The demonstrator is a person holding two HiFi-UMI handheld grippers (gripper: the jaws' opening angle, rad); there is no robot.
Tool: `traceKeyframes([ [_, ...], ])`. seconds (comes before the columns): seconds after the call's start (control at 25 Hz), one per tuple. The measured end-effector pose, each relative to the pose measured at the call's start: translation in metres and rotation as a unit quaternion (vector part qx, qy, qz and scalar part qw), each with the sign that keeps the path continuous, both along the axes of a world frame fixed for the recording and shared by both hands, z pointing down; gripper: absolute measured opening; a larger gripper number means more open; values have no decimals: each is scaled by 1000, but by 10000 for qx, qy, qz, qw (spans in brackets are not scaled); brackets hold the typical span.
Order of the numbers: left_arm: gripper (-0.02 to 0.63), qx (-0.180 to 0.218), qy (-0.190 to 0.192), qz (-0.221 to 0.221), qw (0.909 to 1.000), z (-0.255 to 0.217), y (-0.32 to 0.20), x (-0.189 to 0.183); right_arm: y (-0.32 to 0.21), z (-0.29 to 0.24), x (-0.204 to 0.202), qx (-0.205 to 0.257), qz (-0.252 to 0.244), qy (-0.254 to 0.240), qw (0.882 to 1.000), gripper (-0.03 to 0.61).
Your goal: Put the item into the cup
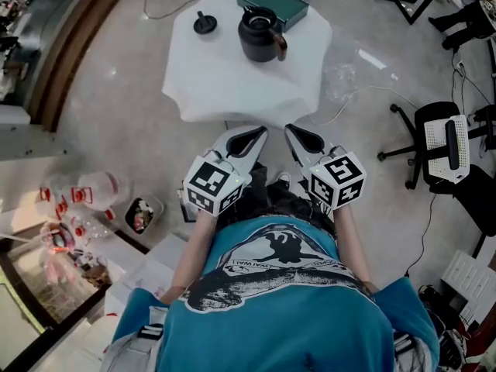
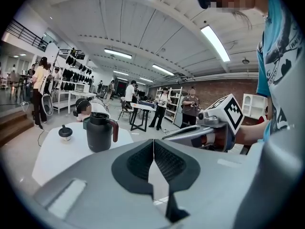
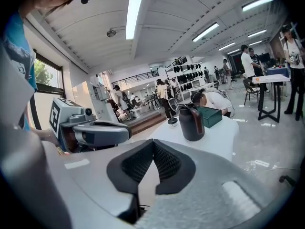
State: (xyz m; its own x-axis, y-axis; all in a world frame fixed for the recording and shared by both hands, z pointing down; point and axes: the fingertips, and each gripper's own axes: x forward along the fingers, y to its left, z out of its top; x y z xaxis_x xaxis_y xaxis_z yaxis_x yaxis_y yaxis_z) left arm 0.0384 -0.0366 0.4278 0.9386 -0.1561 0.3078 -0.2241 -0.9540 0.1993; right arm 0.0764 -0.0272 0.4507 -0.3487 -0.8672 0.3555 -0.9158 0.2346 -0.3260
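1. The small black lid [image 1: 204,24] sits on the white table [image 1: 232,84], top middle, left of the black jug [image 1: 260,33].
2. Below, the left gripper [image 1: 252,136] and right gripper [image 1: 300,136] are pinched closed, holding nothing.
3. Open one wide first, then reach up slowly.

Left claw [image 1: 249,138]: I hold it low before my chest, its tip aimed at the table and short of the near edge.
Right claw [image 1: 304,136]: just beside my left one, level with it.
Table [image 1: 217,84]: white-clothed, ahead of both my claws.
Black jug [image 1: 260,36]: upright on the far half, brown handle on its right.
Small black lid [image 1: 204,24]: on the cloth, left of the jug, apart from it.
Dark green box [image 1: 273,1]: close behind the jug.
Office chair [image 1: 443,146]: on the floor at my right.
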Motion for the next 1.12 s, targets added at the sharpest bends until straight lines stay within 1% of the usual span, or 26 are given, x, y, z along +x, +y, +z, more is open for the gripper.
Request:
traceKeyframes([
  [0.16, 6, 45, -9, 32, 10000, 2, 23, 3, 18, 0, 0, 59, -3, -154, 9999, -8],
  [0.4, 8, 156, -52, 45, 9999, 3, 47, 4, 36, 0, -3, 161, -207, -89, 9996, -8],
  [0.64, 8, 205, -5, -28, 9998, 4, 57, 2, 47, 1, -11, 208, -420, 69, 9989, 0],
  [0.92, 8, 218, 2, -39, 9998, 5, 66, 2, 55, 3, -10, 174, -527, 11, 9985, 0],
  [1.12, 8, 226, -8, -46, 9997, 5, 69, -2, 58, 4, -13, 159, -569, 120, 9982, 0],
])
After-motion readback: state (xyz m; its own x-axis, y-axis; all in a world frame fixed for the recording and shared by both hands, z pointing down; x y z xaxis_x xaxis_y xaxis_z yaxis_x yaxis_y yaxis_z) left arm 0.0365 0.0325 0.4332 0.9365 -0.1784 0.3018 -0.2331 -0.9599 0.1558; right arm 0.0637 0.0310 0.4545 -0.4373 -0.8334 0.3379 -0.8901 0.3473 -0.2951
